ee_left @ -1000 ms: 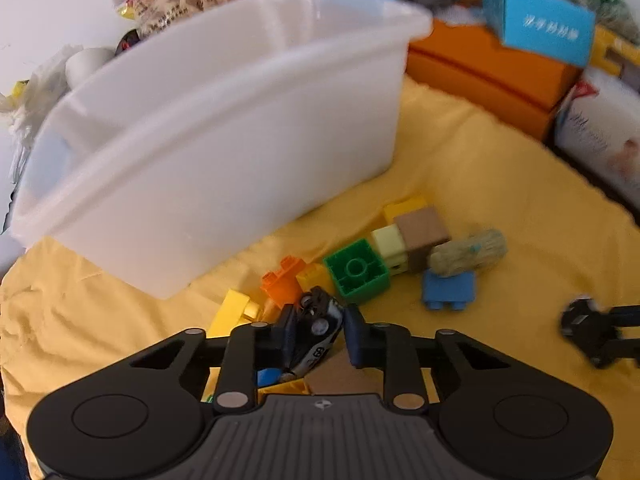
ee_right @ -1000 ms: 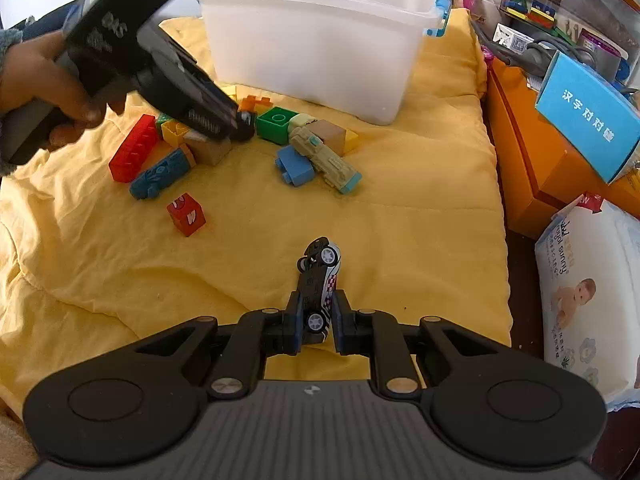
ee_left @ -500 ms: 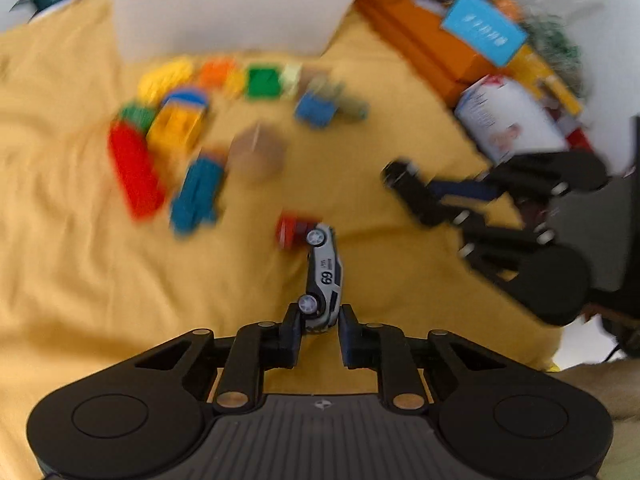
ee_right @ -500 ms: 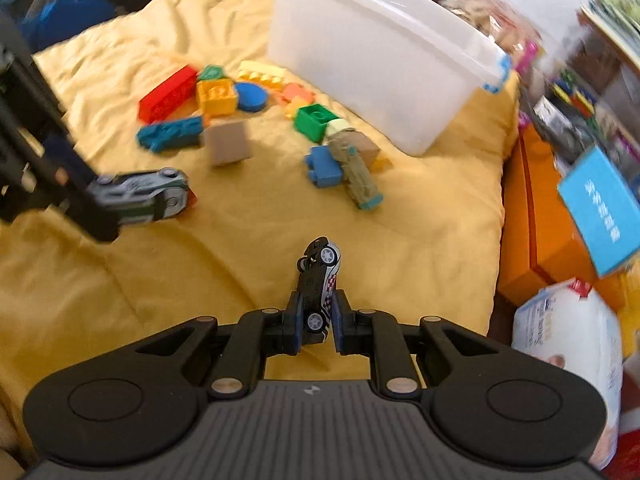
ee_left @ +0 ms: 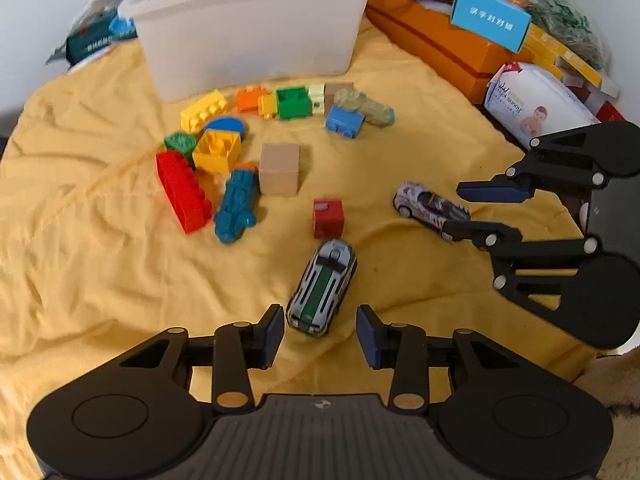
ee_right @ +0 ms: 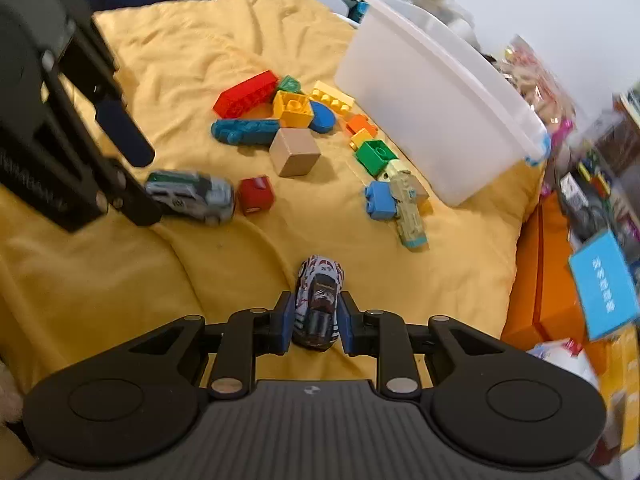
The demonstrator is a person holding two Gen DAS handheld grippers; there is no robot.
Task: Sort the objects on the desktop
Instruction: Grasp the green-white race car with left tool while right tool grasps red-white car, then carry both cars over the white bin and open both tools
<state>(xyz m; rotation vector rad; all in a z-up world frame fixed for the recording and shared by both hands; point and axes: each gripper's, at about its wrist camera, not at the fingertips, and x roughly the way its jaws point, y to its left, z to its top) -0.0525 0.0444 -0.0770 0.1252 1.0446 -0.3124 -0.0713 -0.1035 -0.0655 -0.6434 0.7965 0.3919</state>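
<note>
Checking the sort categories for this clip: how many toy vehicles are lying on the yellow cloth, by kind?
Toy cars: 2 (green-striped car, white patterned car)
Toy trains: 2 (blue train, pale green train)
Total: 4

A wrinkled, matt yellow cloth (ee_left: pixel 100 240) lies under everything. On it beside the translucent, smooth plastic bin (ee_left: pixel 248 28) lie glossy plastic bricks (ee_left: pixel 182 190) and a matt wooden-looking cube (ee_left: pixel 279 169). Nearer than the bin, the two toy cars (ee_left: pixel 323 286) (ee_right: pixel 318 300) look painted and shiny. Both claws (ee_left: pixel 320 334) (ee_right: pixel 314 322) are matt black plastic.
</note>
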